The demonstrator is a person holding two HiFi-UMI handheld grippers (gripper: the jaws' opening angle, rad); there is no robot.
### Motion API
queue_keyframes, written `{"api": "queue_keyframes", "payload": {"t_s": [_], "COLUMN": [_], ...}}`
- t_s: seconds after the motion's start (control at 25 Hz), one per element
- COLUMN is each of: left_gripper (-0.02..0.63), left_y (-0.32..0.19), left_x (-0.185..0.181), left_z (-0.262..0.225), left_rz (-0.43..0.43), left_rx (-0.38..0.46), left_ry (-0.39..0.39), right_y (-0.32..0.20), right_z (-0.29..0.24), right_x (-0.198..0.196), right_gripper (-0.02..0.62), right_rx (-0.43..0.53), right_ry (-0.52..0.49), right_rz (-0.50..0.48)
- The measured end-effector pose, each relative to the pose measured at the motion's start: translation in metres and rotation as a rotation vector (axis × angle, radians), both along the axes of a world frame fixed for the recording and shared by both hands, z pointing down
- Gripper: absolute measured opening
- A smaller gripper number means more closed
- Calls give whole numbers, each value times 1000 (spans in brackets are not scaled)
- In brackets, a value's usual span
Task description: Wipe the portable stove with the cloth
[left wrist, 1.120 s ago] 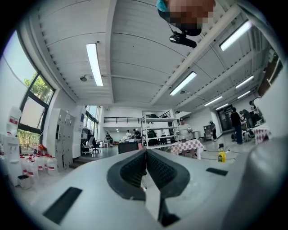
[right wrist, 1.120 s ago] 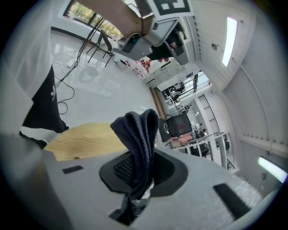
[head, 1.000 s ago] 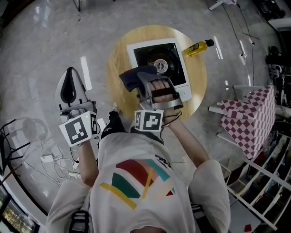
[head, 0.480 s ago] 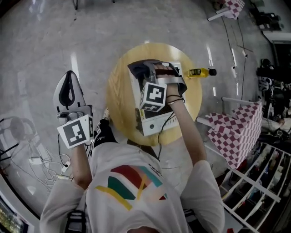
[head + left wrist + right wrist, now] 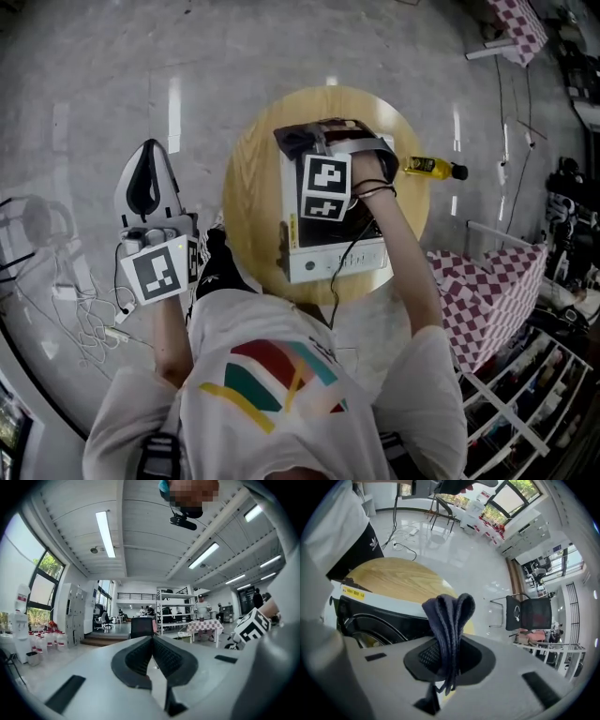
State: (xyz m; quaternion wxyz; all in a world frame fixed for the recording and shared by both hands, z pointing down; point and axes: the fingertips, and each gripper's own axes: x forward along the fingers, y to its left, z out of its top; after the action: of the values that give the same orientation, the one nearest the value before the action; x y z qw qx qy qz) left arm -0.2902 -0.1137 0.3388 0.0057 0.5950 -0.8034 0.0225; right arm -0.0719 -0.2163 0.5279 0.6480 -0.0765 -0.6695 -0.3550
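The portable stove [image 5: 339, 259], white with a black top, sits on a round wooden table [image 5: 251, 192]. My right gripper [image 5: 326, 141] reaches over the stove's far left part and is shut on a dark folded cloth [image 5: 298, 139]. In the right gripper view the cloth [image 5: 449, 616] stands up between the jaws of the right gripper [image 5: 448, 654], just above the stove's black top [image 5: 370, 620] and the table [image 5: 393, 581]. Off to the left of the table, over the floor, my left gripper [image 5: 149, 152] is shut on nothing. In its own view the left gripper [image 5: 151, 639] points up into the room.
A yellow bottle [image 5: 429, 168] lies on the table's right edge beside the stove. A red-checked tablecloth [image 5: 483, 291] and white racks stand to the right. Cables [image 5: 70, 309] lie on the floor at the left. An office chair [image 5: 529, 613] stands beyond the table.
My right gripper has carried the cloth from the stove's near left side across its top to the far left part. The left gripper has stayed beside the table.
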Motion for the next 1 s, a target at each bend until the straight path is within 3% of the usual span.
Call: {"api": "queue_keyframes", "payload": {"t_s": [0.28, 0.48, 0.84, 1.0], "left_gripper": [6, 6, 6, 6], "left_y": [-8, -20, -31, -34], "left_x": [28, 42, 66, 91], "left_z": [7, -5, 10, 21], "left_rz": [55, 73, 72, 126], "left_rx": [-28, 18, -38, -88], "left_ry": [-29, -41, -55, -112], "right_y": [-12, -24, -69, -80], "right_z": [-1, 0, 4, 4], "right_x": [28, 55, 122, 144], "right_gripper": [32, 32, 32, 32], "right_rx": [23, 56, 114, 118], "right_ry": [56, 90, 161, 161], "right_rz": [-45, -67, -40, -3]}}
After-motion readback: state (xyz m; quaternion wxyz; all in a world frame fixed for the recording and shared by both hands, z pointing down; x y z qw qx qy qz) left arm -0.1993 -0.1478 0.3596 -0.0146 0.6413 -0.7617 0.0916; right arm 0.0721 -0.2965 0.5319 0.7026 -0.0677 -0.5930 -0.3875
